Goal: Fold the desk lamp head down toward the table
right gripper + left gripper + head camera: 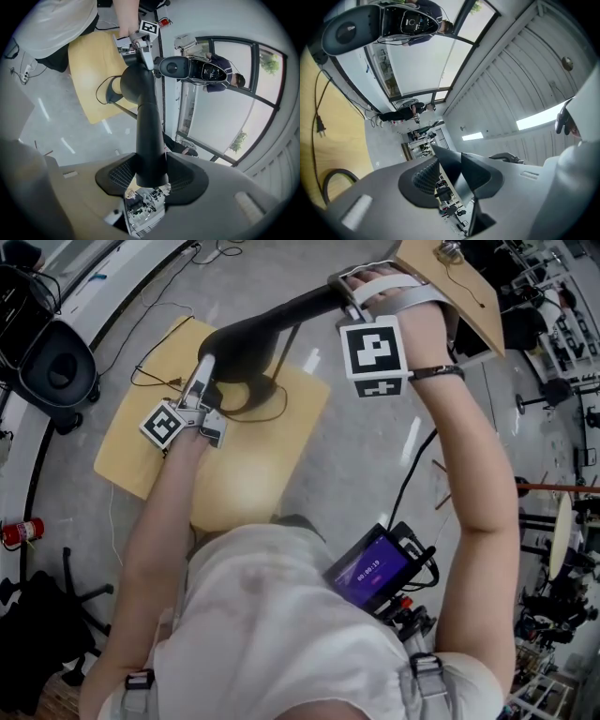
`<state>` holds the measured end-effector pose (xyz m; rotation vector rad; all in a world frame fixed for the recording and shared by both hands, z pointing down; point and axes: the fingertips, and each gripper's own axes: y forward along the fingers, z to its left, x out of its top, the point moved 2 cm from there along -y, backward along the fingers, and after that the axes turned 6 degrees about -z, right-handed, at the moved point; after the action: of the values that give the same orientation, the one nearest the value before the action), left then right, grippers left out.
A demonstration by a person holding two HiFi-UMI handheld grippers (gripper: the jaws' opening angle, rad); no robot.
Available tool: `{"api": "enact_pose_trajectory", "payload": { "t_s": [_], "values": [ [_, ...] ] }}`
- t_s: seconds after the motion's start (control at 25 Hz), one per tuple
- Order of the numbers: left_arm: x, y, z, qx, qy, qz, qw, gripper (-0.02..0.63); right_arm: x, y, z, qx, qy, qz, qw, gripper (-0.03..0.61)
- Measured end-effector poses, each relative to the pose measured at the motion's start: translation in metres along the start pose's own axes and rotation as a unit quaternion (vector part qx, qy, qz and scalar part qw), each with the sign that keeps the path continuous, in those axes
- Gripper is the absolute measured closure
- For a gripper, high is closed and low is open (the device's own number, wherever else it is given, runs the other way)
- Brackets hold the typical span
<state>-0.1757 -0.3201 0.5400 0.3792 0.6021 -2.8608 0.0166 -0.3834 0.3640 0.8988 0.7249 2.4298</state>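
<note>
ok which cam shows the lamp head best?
Right gripper view: the lamp head runs centre-frame from the right claw, shut on it, to its hinge. Head view has it smaller; left gripper view, I can't make it out.

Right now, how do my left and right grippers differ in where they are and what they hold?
The right gripper is clamped on the tip of the lamp head; the left gripper has a gap between its jaws with only the room showing through. The right gripper is raised high above the yellow table; the left gripper sits low beside the lamp's lower end. Both bear a marker cube.
</note>
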Motion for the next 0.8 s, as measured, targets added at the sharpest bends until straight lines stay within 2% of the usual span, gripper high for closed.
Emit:
{"api": "enact_pose_trajectory", "payload": {
  "t_s": [0.32, 0.48, 0.6, 0.8],
  "values": [
    [-0.011, 0.001, 0.010, 0.009, -0.036, -0.003, 0.9993, 0.471, 0.004, 0.000, -0.006, 0.001, -0.032, 0.015, 0.999, 0.367],
    [-0.011, 0.002, 0.006, 0.015, 0.000, 0.003, 0.9999, 0.471, 0.006, 0.000, -0.006, 0.004, -0.041, 0.020, 0.999, 0.367],
    [-0.013, 0.001, 0.013, 0.019, -0.016, -0.008, 0.9997, 0.471, 0.006, 0.000, -0.008, 0.004, -0.045, 0.024, 0.999, 0.367],
    [-0.010, 0.002, 0.009, 0.018, -0.004, 0.000, 0.9998, 0.471, 0.006, 0.000, -0.009, -0.006, -0.038, 0.019, 0.999, 0.357]
  ]
}}
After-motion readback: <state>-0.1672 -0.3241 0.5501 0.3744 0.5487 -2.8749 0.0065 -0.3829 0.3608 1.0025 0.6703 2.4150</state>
